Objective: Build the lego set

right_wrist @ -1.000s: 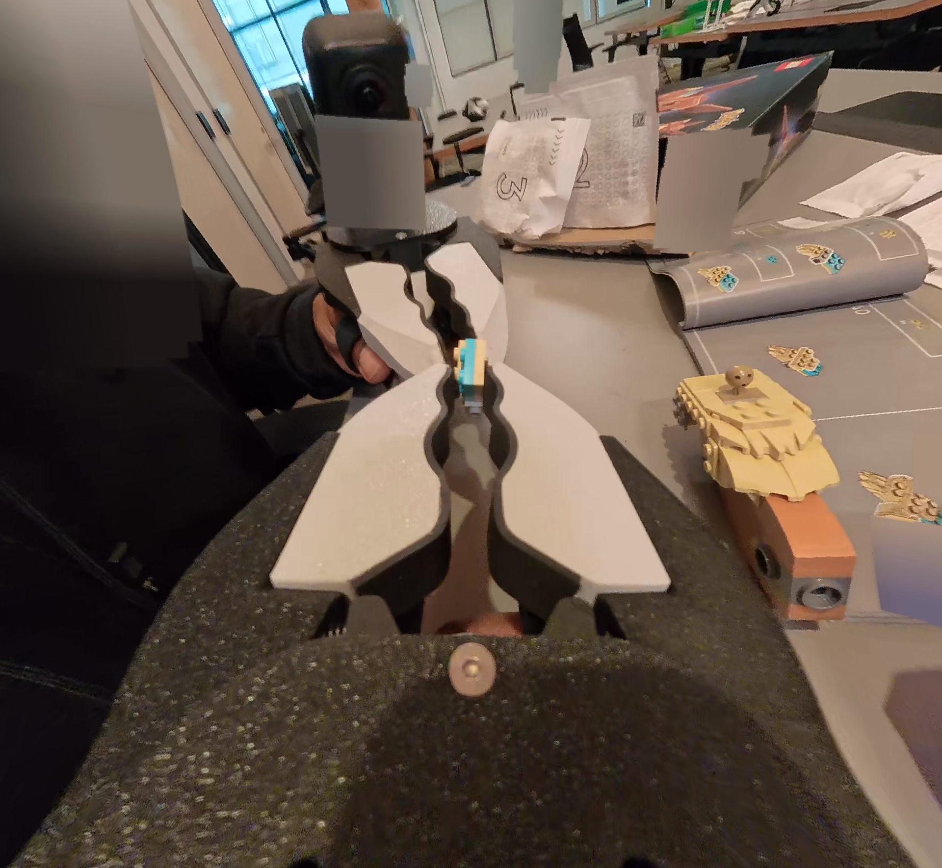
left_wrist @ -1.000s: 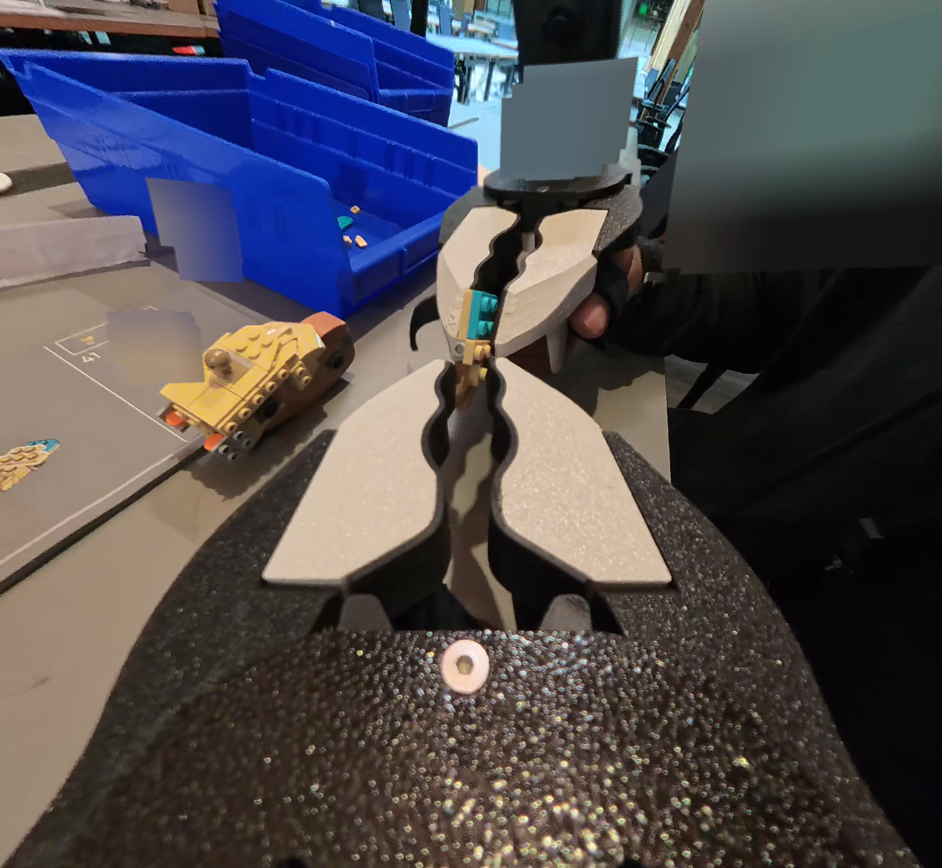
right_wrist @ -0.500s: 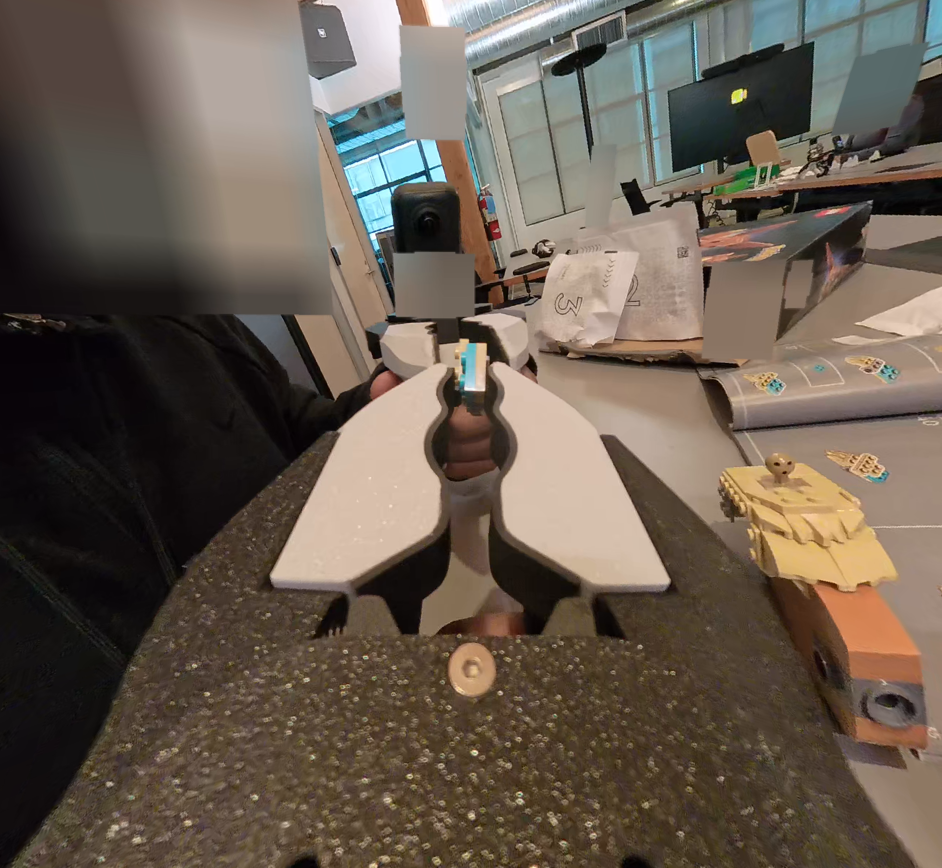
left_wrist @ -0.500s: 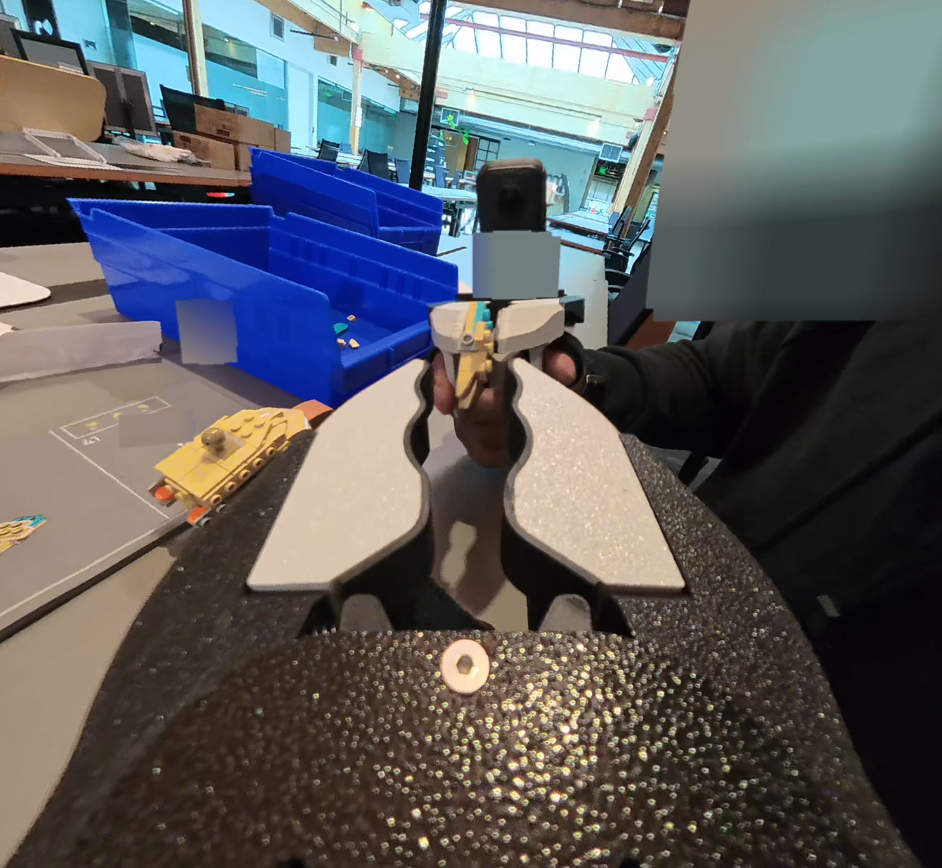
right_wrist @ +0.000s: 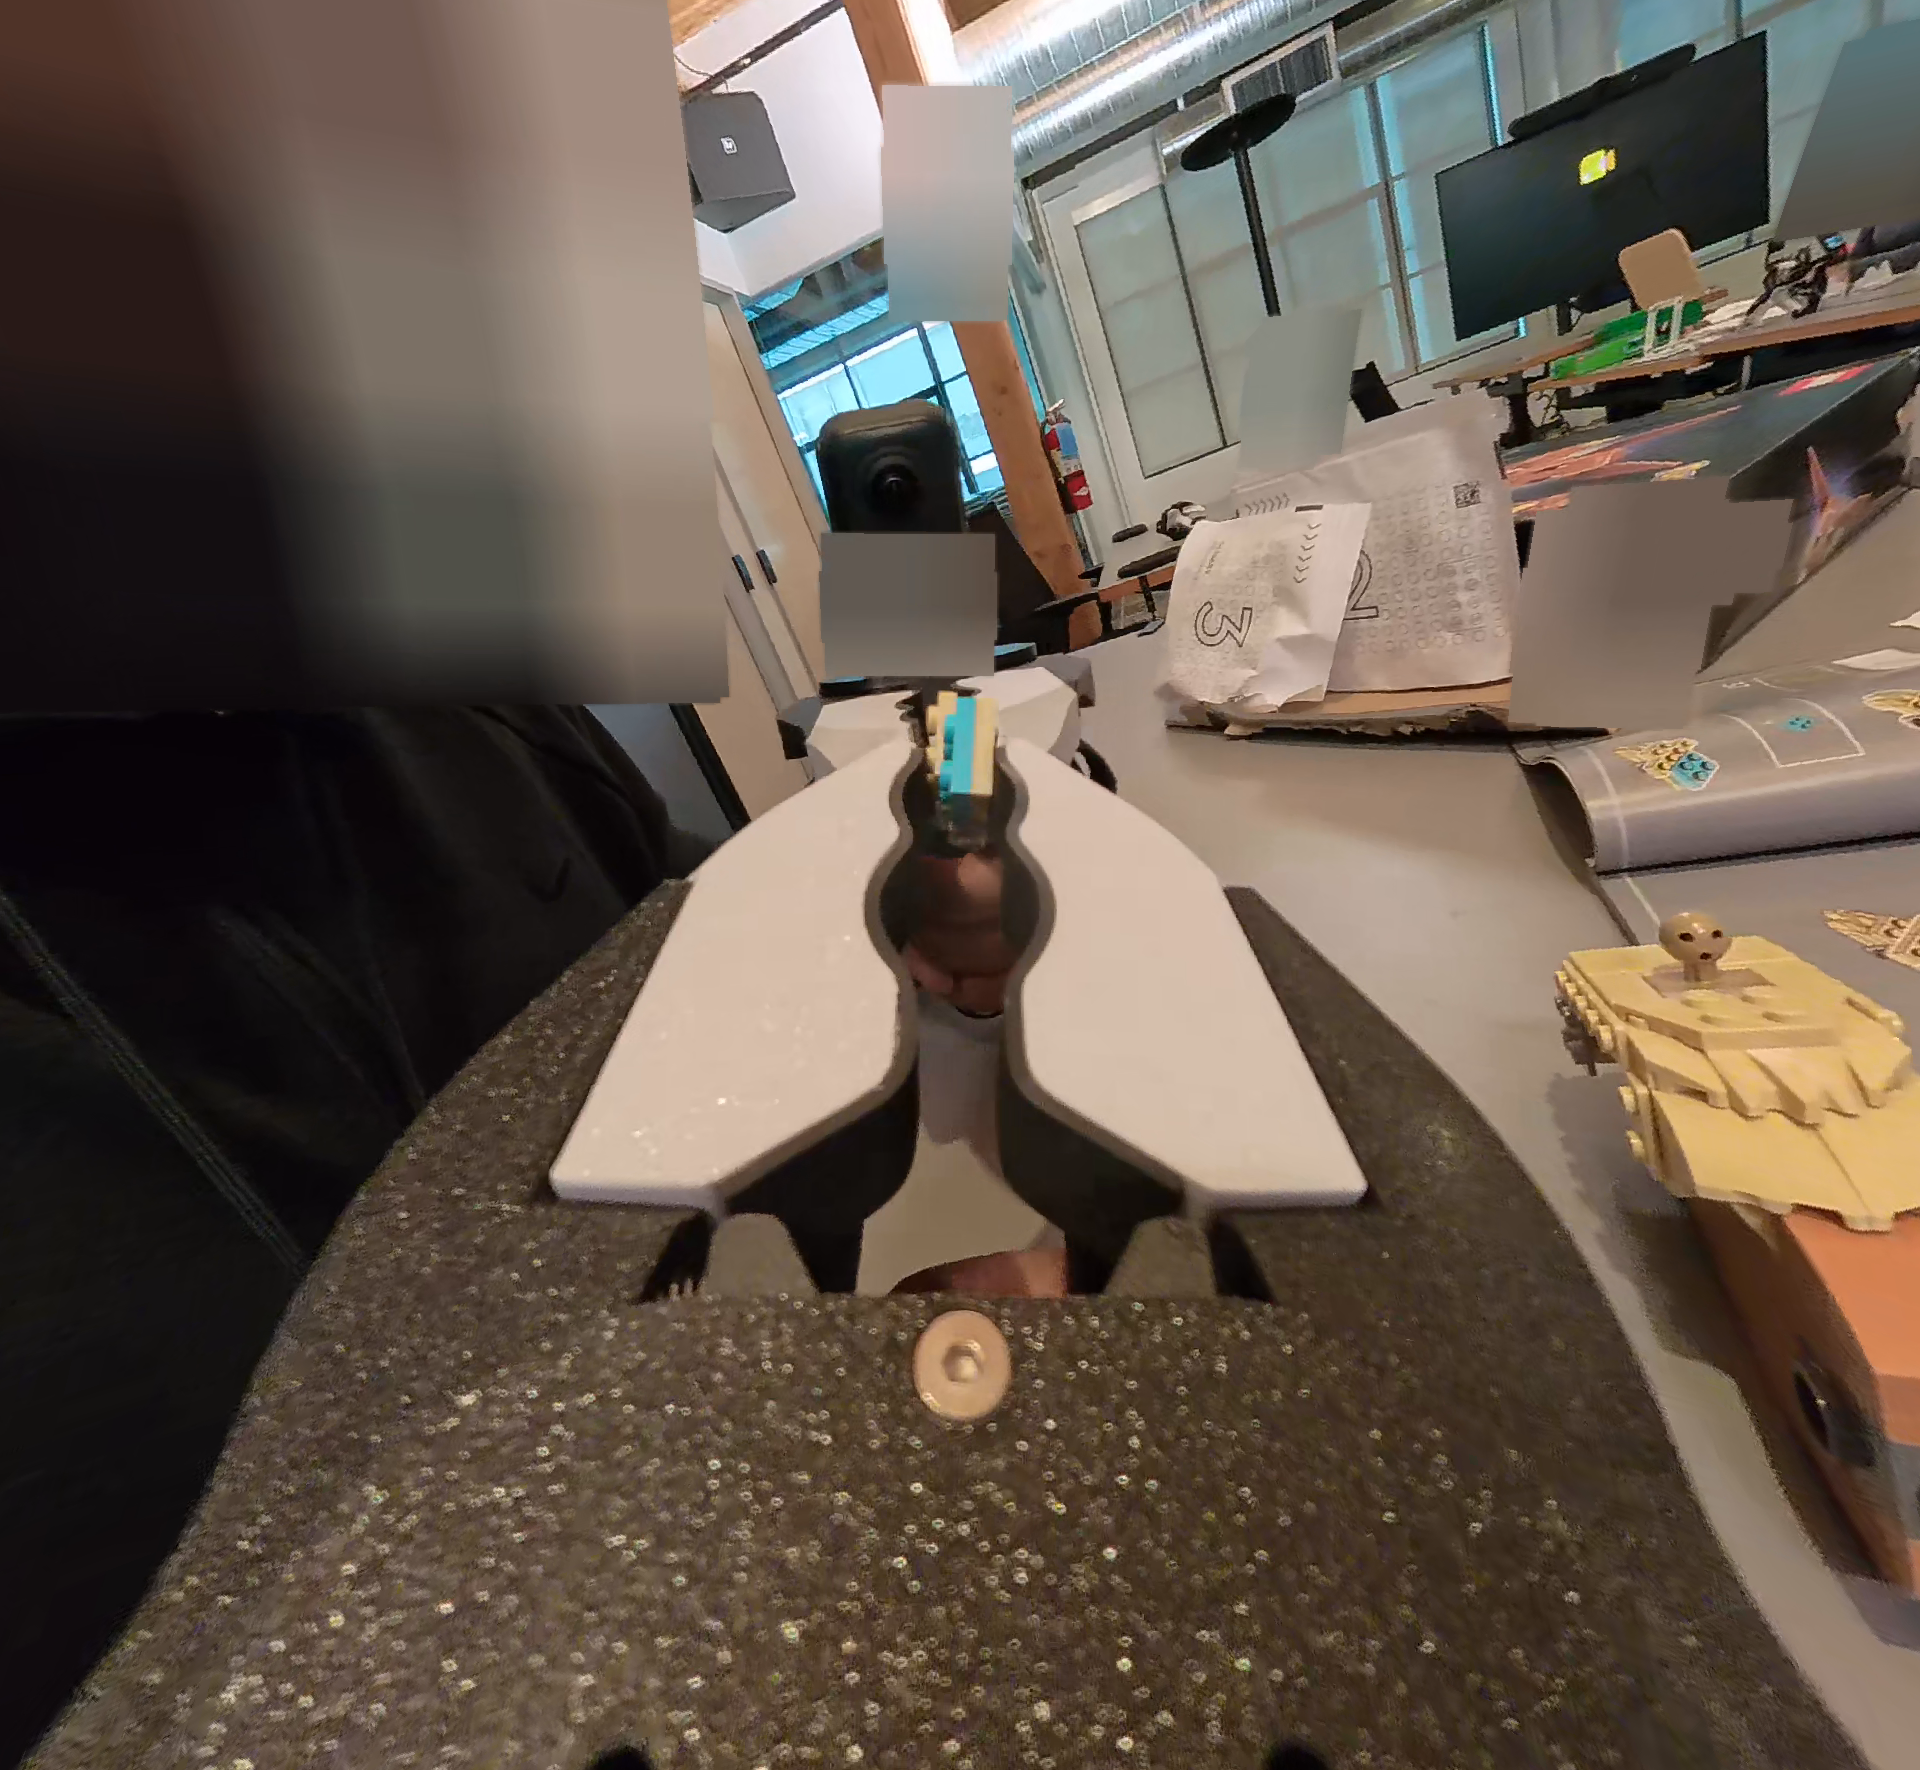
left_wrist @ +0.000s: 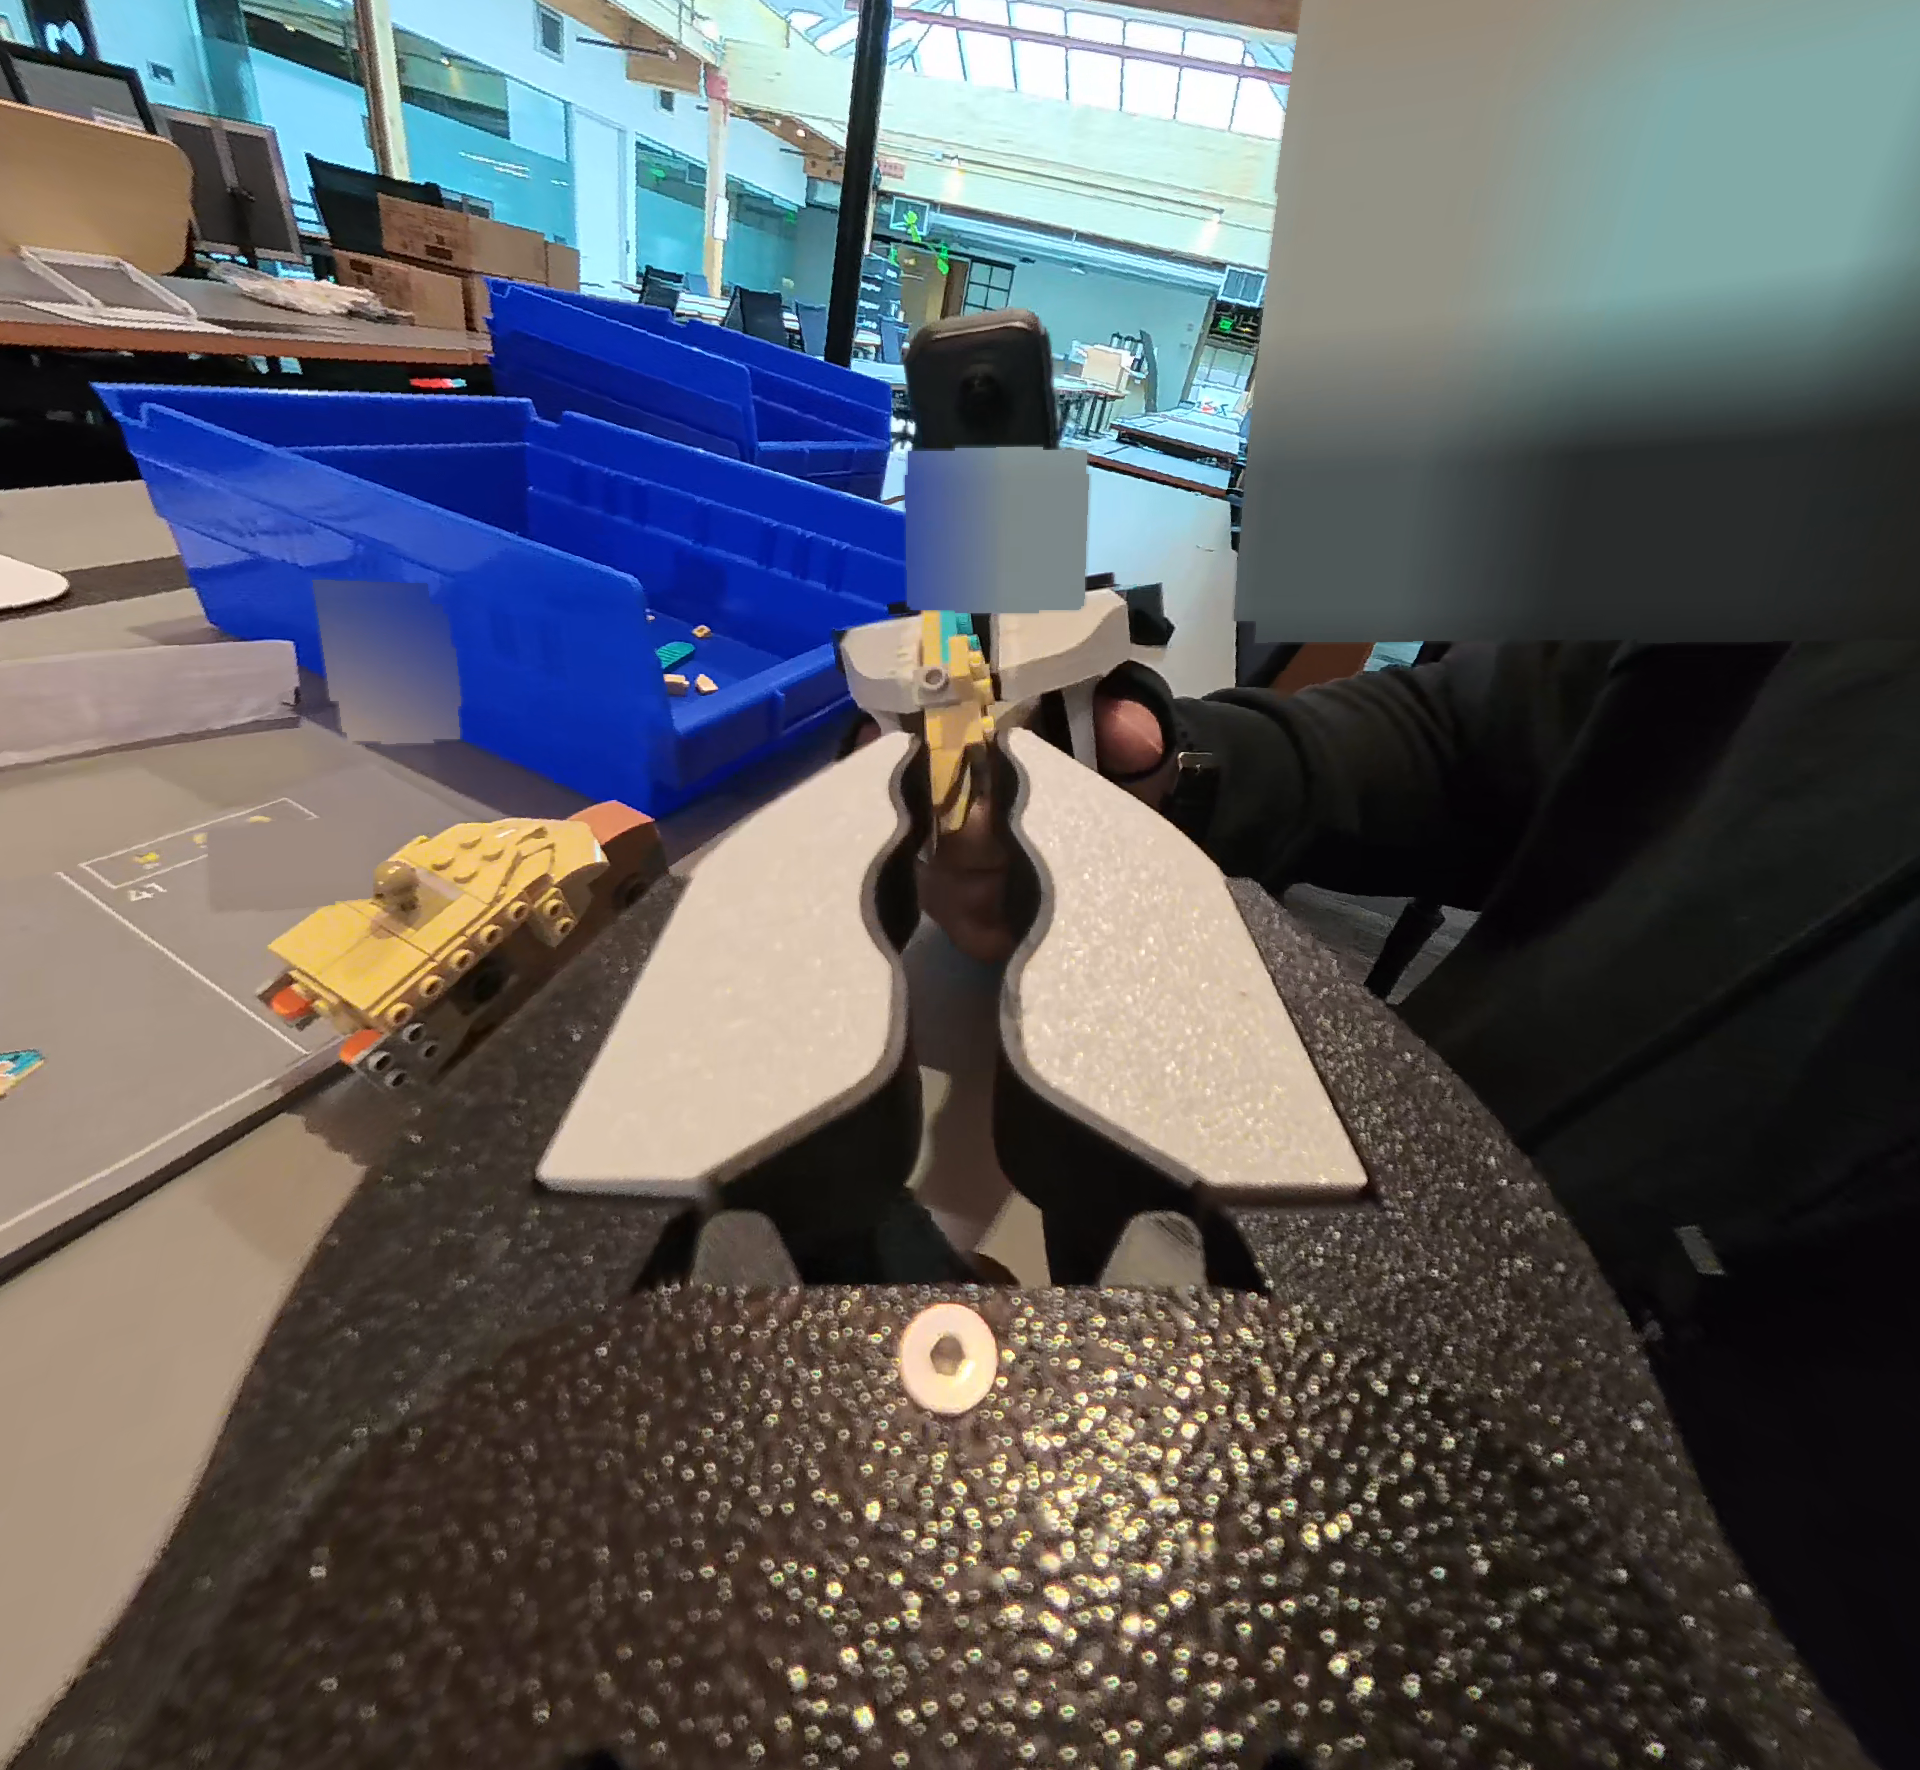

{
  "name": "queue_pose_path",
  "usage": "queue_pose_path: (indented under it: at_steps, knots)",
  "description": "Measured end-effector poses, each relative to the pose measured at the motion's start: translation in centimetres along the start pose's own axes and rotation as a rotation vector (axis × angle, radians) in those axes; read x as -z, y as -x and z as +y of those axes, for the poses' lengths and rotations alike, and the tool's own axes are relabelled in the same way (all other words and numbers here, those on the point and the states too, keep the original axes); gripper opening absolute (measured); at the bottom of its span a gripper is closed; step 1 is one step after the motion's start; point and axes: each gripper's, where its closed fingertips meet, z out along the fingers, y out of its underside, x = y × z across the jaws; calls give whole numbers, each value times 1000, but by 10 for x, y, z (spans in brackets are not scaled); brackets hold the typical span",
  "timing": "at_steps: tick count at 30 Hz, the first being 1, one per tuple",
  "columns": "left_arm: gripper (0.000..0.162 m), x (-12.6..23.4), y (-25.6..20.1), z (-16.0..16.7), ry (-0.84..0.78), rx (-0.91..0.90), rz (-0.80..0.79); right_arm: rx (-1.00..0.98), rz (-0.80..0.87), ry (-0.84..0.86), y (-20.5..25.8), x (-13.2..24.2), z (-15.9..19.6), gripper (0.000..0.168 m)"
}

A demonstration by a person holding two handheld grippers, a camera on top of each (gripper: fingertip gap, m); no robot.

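A small tan and teal lego assembly (left_wrist: 951,712) is held in the air between my two grippers, which meet tip to tip. My left gripper (left_wrist: 956,770) is shut around its lower tan end. My right gripper (right_wrist: 958,770) is shut on its teal and tan end (right_wrist: 961,744). Each gripper shows beyond the other in the opposite view: the right one (left_wrist: 982,671) and the left one (right_wrist: 935,707). A larger tan lego model on a brown block (left_wrist: 457,931) sits on the grey mat (left_wrist: 125,1014); it also shows in the right wrist view (right_wrist: 1745,1066).
Blue bins (left_wrist: 468,577) with a few loose pieces stand behind the model. White paper bags (right_wrist: 1340,598), a dark set box (right_wrist: 1829,494) and the rolled end of the mat (right_wrist: 1714,795) lie farther along the table. A person in dark sleeves (left_wrist: 1455,785) holds both grippers. My left and right fingertips are right by each other.
Both grippers have lifted and tilted up from the table, still tip to tip on the small assembly. The right gripper has drawn back from the left camera.
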Motion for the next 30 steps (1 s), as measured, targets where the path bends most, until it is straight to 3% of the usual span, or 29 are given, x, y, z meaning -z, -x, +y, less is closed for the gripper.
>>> queue_pose_path:
  at_steps: [8,11,16,23,30]
  knots:
    - [10,-1,6,6,16,145,21,-48,38,41,-9,2,5,12]
    - [10,3,18,17,62,260,-6,-19,99,143,-17,8,14,32]
    - [11,9,24,51,295,454,-5,304,221,331,-30,27,30,28]
    - [11,4,10,72,456,651,135,589,205,565,-29,36,65,29]
    - [11,-1,0,72,510,736,242,655,177,608,-21,38,71,23]
